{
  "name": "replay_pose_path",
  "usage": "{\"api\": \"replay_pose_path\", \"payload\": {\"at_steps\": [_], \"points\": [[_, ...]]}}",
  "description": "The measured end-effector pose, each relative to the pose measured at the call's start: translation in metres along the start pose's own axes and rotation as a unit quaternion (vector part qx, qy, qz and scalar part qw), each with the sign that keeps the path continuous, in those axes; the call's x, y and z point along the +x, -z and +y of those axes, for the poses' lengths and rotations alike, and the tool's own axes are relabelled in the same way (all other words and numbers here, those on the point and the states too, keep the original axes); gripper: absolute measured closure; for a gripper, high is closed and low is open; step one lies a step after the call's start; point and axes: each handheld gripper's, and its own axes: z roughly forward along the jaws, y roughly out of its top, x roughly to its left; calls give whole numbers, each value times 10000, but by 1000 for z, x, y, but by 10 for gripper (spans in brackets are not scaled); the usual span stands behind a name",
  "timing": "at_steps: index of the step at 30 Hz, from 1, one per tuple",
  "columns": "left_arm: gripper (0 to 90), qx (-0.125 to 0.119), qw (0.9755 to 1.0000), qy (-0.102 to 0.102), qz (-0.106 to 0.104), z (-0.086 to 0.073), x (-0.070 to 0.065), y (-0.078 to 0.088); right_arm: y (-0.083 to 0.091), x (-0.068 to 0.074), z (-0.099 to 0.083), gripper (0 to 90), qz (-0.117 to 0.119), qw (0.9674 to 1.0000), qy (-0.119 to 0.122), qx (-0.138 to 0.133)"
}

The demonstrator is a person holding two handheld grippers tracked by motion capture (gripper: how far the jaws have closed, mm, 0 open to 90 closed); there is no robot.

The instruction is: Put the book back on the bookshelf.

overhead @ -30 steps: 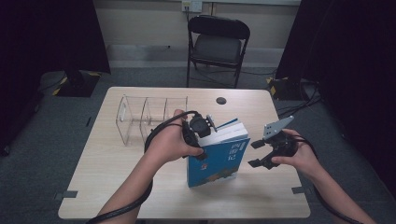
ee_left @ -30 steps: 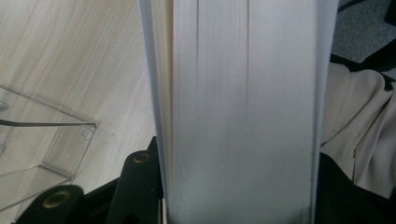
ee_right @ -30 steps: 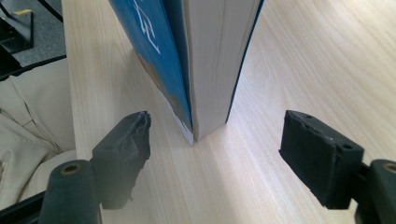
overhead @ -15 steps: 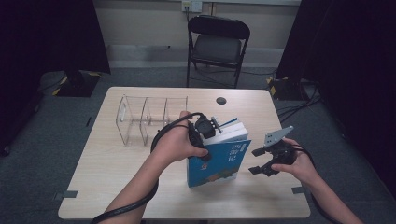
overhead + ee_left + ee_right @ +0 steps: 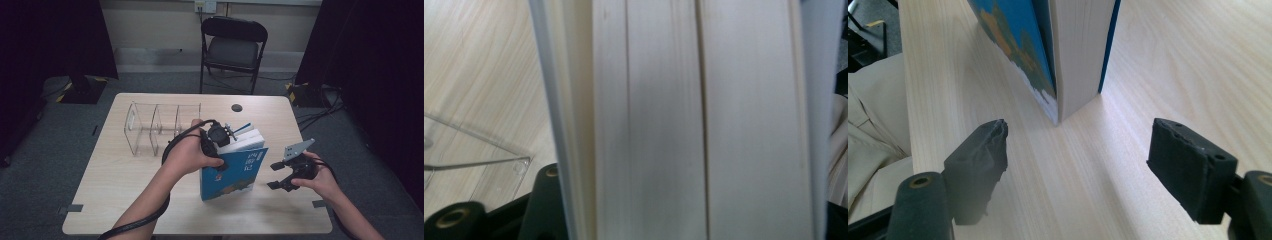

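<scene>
Upright blue-covered paperback books (image 5: 232, 167), cover writing unreadable, between the left gripper (image 5: 226, 136) whose jaws have just been opening; right gripper (image 5: 281, 175) spread, beside them, low over the light wooden tabletop (image 5: 125, 180).

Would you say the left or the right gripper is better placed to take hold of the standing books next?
Probably the right. The right gripper sits low on the table with open jaws facing the books, still apart. The left gripper is at their top edge, and its jaws have just been opening.
</scene>
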Motion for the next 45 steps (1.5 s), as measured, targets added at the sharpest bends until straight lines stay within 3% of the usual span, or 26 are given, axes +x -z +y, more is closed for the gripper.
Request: {"api": "replay_pose_path", "payload": {"at_steps": [4, 6, 8, 16, 17, 19, 22, 28, 29, 32, 35, 37, 45], "points": [[470, 24, 9999, -119, -27, 7, -2, -3, -2, 0, -3, 230, -22, 10000, -14, 47], [509, 123, 9998, -132, -30, 9, -2, -4, -2, -1, -4, 231, -16, 10000, -4, 36], [528, 21, 9999, -81, -57, 8, -2, -4, -1, -1, -5, 232, -19, 10000, -28, 27], [532, -65, 9998, -176, -51, 6, -5, -4, -8, -1, -16, 236, -10, 10000, -97, -2], [523, -77, 9996, -280, -45, 6, -5, -4, -10, 0, -19, 235, -4, 9999, -144, 2], [524, -91, 9996, -242, -70, 6, -6, -4, -11, 0, -20, 235, -5, 9999, -146, 17], [531, 65, 9996, -272, -44, 7, -7, -4, -17, 0, -26, 237, -59, 9998, -183, 46], [567, -8, 9998, -194, 44, 7, -9, -4, -30, 0, -37, 222, -149, 9995, -261, 31], [576, 2, 9999, -108, 36, 6, -10, -4, -31, 0, -39, 218, -156, 9994, -294, 29], [598, 21, 9998, -186, 69, 6, -13, -2, -38, 0, -44, 215, -205, 9994, -268, 26], [606, 21, 9999, -52, 113, 5, -14, -2, -45, 1, -49, 177, -302, 9994, -163, 94], [610, 42, 9998, 134, 126, 5, -12, -1, -48, 1, -51, 158, -357, 9988, -287, -157], [614, 108, 9991, 383, 128, 3, -6, 5, -53, 5, -57, 146, -698, 9959, -322, -477]]}}
